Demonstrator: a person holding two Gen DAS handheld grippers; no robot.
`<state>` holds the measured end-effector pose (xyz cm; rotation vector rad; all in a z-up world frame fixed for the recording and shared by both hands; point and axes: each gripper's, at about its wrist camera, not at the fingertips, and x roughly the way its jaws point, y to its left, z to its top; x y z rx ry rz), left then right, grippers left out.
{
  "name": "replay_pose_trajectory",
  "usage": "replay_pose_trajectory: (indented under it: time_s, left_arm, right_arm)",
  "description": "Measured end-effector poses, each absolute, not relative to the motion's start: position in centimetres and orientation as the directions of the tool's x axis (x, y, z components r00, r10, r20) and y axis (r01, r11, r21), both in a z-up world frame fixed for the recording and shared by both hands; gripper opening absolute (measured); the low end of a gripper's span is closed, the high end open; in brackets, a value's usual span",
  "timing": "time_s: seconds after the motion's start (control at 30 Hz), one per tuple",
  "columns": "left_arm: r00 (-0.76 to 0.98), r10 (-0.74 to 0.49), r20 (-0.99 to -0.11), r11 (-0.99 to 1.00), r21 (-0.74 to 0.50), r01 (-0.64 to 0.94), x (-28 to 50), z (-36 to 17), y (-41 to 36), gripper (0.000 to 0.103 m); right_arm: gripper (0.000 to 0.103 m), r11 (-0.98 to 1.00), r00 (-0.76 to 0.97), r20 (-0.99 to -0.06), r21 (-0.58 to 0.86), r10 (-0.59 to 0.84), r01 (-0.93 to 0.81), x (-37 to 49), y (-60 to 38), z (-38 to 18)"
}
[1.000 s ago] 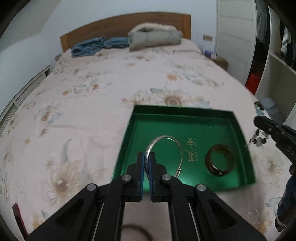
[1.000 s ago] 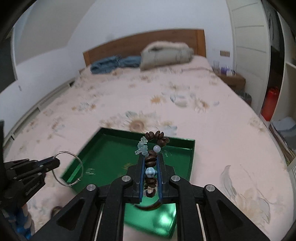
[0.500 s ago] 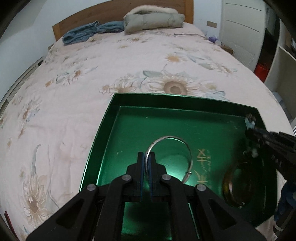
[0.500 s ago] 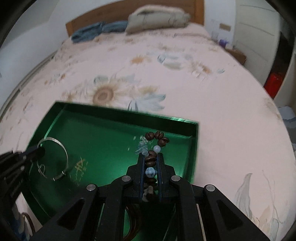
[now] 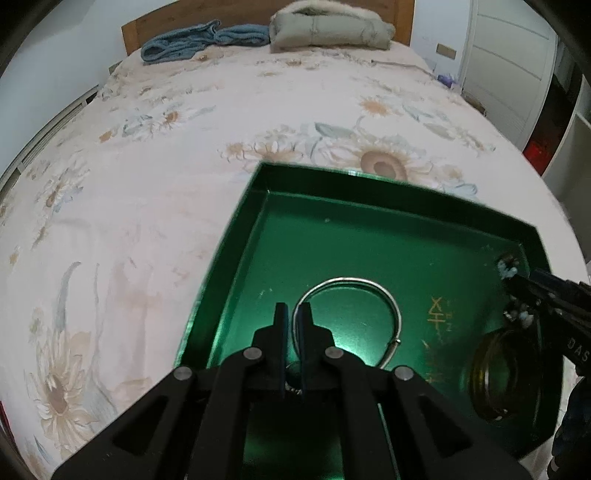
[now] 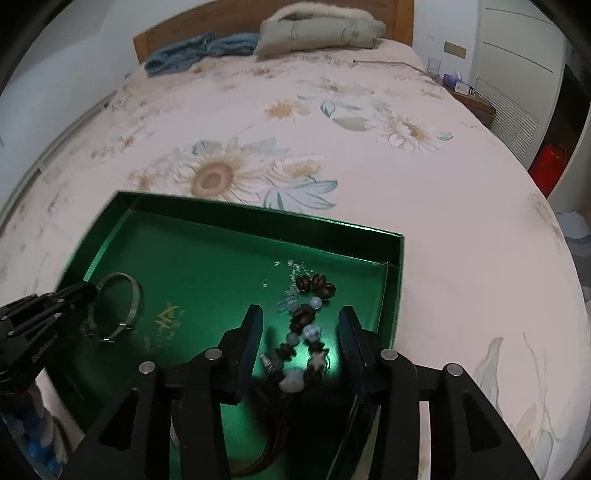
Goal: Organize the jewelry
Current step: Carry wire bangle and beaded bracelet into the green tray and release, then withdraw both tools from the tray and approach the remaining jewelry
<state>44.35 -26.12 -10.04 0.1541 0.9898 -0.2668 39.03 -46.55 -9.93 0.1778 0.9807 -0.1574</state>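
Observation:
A green tray [image 5: 258,195] lies on the flowered bed; it also shows in the right wrist view [image 6: 221,214]. My left gripper [image 5: 292,317] is low inside the tray with its jaws slightly parted around the rim of a silver bangle [image 5: 388,295], which shows in the right wrist view [image 6: 135,295] too. My right gripper [image 6: 301,325] is open over the tray's right side. A bracelet of brown and pale blue beads [image 6: 304,325] lies on the tray floor between its fingers. A dark bangle [image 5: 495,373] lies at the tray's right.
The bed [image 5: 184,155] spreads all round the tray. A folded blue garment [image 5: 192,40] and a grey pillow [image 5: 328,26] lie by the wooden headboard. A bedside table [image 6: 469,96] and a white wardrobe [image 5: 506,66] stand on the right.
Both grippers have come down into the tray. My right gripper has opened and the bead bracelet now lies on the tray floor. My left jaws have loosened around the silver bangle.

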Motion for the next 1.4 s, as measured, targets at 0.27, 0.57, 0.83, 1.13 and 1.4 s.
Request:
replay_pose_trajectory:
  time_s: [0.27, 0.57, 0.83, 1.13, 1.4]
  left_arm:
    - [0.629, -0.188, -0.754, 0.954, 0.011, 0.299, 39.4, -1.8, -22.1, 0.006]
    - [0.712, -0.202, -0.673, 0.967, -0.024, 0.252, 30.2, 6.6, -14.6, 0.005]
    - [0.712, -0.219, -0.667, 0.954, 0.007, 0.3, 18.8, 7.0, -10.9, 0.006]
    - [0.711, -0.18, -0.68, 0.96, 0.037, 0.278, 9.8, 4.8, -7.0, 0.006]
    - [0.731, -0.187, -0.657, 0.964, 0.019, 0.264, 4.9, 4.7, -5.3, 0.03]
  right_arm:
    - [0.042, 0.979, 0.683, -0.729, 0.113, -0.036, 0.171, 31.7, -44.9, -2.0]
    - [0.042, 0.991, 0.798, -0.602, 0.114, 0.012, 0.071, 18.6, -41.0, 6.5]
    - [0.042, 0.992, 0.821, -0.569, 0.123, 0.045, 0.031, 7.4, -38.1, 6.9]
    - [0.042, 0.993, 0.832, -0.555, 0.103, 0.01, 0.057, -2.1, -36.0, 5.6]
    - [0.042, 0.99, 0.833, -0.554, 0.125, 0.011, 0.069, -7.1, -34.9, 4.6]
